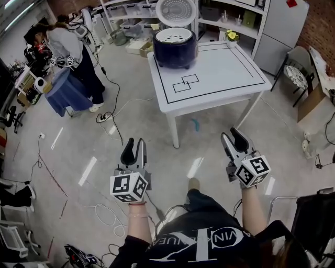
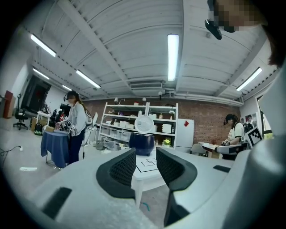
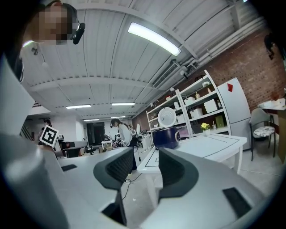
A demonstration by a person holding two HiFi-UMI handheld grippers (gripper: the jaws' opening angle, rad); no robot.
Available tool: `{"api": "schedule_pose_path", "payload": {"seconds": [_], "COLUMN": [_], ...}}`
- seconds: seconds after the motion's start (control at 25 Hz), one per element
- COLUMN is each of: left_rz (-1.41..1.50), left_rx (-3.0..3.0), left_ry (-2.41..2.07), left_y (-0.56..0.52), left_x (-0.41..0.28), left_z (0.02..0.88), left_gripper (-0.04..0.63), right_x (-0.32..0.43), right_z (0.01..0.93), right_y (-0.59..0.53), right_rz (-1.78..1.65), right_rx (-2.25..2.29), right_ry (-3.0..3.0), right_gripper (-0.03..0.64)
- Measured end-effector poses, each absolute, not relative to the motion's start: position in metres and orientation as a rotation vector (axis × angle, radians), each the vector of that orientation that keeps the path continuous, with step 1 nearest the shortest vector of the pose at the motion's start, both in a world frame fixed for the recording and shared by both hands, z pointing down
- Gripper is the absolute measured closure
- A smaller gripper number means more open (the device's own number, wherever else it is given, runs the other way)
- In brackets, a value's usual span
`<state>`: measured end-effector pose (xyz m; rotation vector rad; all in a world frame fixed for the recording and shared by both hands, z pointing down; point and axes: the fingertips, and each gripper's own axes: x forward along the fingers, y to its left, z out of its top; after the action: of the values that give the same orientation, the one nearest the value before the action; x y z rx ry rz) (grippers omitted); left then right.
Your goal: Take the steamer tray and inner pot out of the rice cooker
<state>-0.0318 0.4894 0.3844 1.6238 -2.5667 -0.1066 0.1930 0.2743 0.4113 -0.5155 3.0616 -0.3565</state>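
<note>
In the head view I had both tongs out over the floor, the left gripper point(image 1: 134, 142) and right gripper point(image 1: 232, 135) each spread and empty, well short of the white table point(image 1: 225, 68). The rice cooker point(image 1: 175, 48) stood at the table's far corner with its lid point(image 1: 175, 10) up and the steamer tray point(image 1: 174, 35) seated in its mouth; the inner pot I couldn't see. The left gripper view showed its jaws apart, with only the distant cooker framed between them. The right gripper view showed the same. I judged this to be the approach step. Next, I'd need to close in on the table and reach over the rim for the tray.
</note>
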Motion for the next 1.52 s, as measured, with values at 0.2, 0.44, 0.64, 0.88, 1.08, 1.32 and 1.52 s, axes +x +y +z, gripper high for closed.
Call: {"api": "schedule_pose_path", "payload": {"seconds": [0.2, 0.44, 0.64, 0.88, 1.08, 1.32, 1.52], "left_rz": [-0.094, -0.083, -0.084, -0.087, -0.094, -0.091, -0.098], "left_rx": [1.612, 1.576, 1.565, 1.569, 1.573, 1.609, 1.612], "left_ry": [-2.549, -2.575, -2.585, -2.58, -2.57, -2.568, -2.572], "left_y": [0.445, 0.404, 0.369, 0.342, 0.327, 0.307, 0.286], "left_x": [-0.061, -0.096, -0.116, -0.127, -0.133, -0.14, -0.16], "left_z": [0.389, 0.384, 0.385, 0.383, 0.381, 0.374, 0.377], "left_gripper": [0.482, 0.482, 0.482, 0.482, 0.482, 0.482, 0.482], "right_x": [0.158, 0.119, 0.093, 0.082, 0.079, 0.071, 0.053], "right_z": [0.413, 0.415, 0.418, 0.42, 0.418, 0.415, 0.416], "right_y": [0.231, 0.187, 0.159, 0.138, 0.124, 0.113, 0.095], "right_rz": [-0.371, -0.385, -0.383, -0.389, -0.398, -0.391, -0.387], "right_rx": [-0.5, -0.456, -0.41, -0.395, -0.4, -0.395, -0.393], "right_ry": [3.073, 3.089, 3.094, 3.106, 3.101, 3.096, 3.092], "right_gripper": [0.456, 0.456, 0.456, 0.456, 0.456, 0.456, 0.456]}}
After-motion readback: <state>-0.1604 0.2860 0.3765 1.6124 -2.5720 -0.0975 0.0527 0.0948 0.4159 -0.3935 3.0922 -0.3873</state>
